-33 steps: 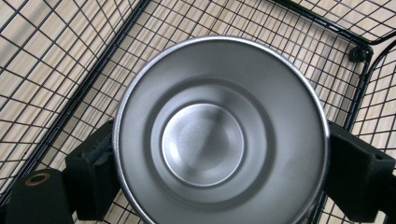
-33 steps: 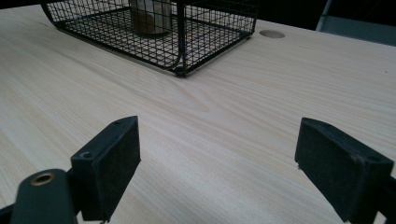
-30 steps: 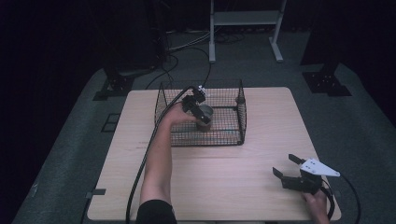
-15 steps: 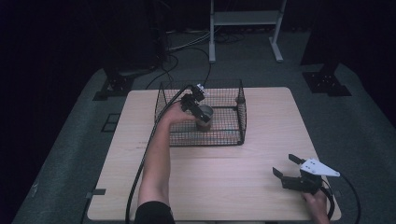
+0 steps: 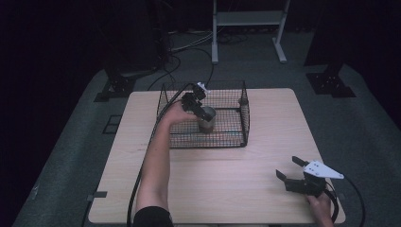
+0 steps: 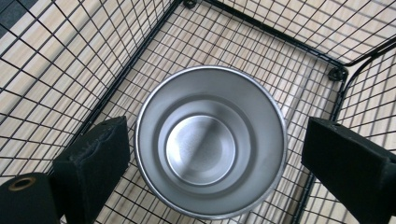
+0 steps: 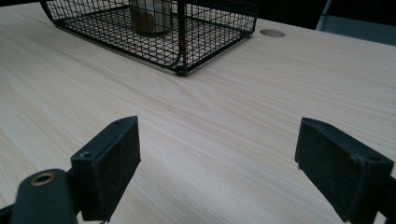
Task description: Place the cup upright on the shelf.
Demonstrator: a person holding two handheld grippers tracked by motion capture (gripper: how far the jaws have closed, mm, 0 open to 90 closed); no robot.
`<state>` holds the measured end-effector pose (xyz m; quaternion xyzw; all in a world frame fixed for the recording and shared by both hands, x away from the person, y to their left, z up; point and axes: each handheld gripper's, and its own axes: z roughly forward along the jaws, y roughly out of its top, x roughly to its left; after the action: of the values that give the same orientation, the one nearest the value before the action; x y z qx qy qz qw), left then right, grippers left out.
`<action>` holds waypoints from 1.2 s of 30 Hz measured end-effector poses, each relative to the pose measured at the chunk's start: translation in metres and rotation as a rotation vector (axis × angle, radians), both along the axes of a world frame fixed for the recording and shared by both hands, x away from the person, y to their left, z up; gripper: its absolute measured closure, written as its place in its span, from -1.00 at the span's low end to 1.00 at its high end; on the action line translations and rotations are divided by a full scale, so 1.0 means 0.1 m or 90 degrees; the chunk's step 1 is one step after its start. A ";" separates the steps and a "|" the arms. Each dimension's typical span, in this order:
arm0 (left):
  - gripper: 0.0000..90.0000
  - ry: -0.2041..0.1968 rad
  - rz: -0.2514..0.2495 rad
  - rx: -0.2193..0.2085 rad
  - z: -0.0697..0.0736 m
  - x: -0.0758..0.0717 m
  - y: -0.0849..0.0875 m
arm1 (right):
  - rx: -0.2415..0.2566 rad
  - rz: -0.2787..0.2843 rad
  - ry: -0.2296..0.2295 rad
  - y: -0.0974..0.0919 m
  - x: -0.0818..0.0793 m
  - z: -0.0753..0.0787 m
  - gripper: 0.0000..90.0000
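A metal cup (image 5: 206, 119) stands upright on the floor of a black wire basket (image 5: 244, 116) at the back middle of the wooden table (image 5: 222, 189). My left gripper (image 5: 202, 111) reaches down into the basket from above the cup. In the left gripper view the cup (image 6: 210, 140) is empty and shiny, and the left gripper (image 6: 219, 168) is open, one jaw on each side of the rim with a gap on the right. My right gripper (image 5: 289, 169) rests open near the table's front right corner. The right gripper (image 7: 233, 158) holds nothing and faces the basket (image 7: 182, 46) and cup (image 7: 149, 16).
A round cable hole (image 7: 272, 33) sits in the tabletop beyond the basket. Dark floor with cables (image 5: 189, 47) and a white stand frame (image 5: 246, 28) lies behind the table. Bare wood stretches between the basket and the right gripper.
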<state>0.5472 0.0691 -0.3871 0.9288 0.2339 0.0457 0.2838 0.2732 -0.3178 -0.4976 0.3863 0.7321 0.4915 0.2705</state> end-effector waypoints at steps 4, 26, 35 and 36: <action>-0.84 -0.011 0.002 -0.001 0.06 -0.04 0.00 | -0.001 0.000 0.000 0.00 0.00 0.00 -0.70; -0.84 -0.074 0.020 -0.048 0.37 -0.38 0.24 | -0.017 -0.002 0.000 0.03 0.00 0.00 -0.70; -0.85 -0.094 0.014 -0.050 0.45 -0.53 0.24 | -0.020 -0.005 0.000 0.03 0.00 0.00 -0.70; -0.85 -0.094 0.014 -0.050 0.45 -0.53 0.24 | -0.021 -0.005 0.000 0.03 0.00 0.00 -0.70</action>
<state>0.4937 0.0929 -0.3425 0.9086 0.2240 0.1079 0.3357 0.2734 -0.3144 -0.4977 0.3848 0.7386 0.4783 0.2786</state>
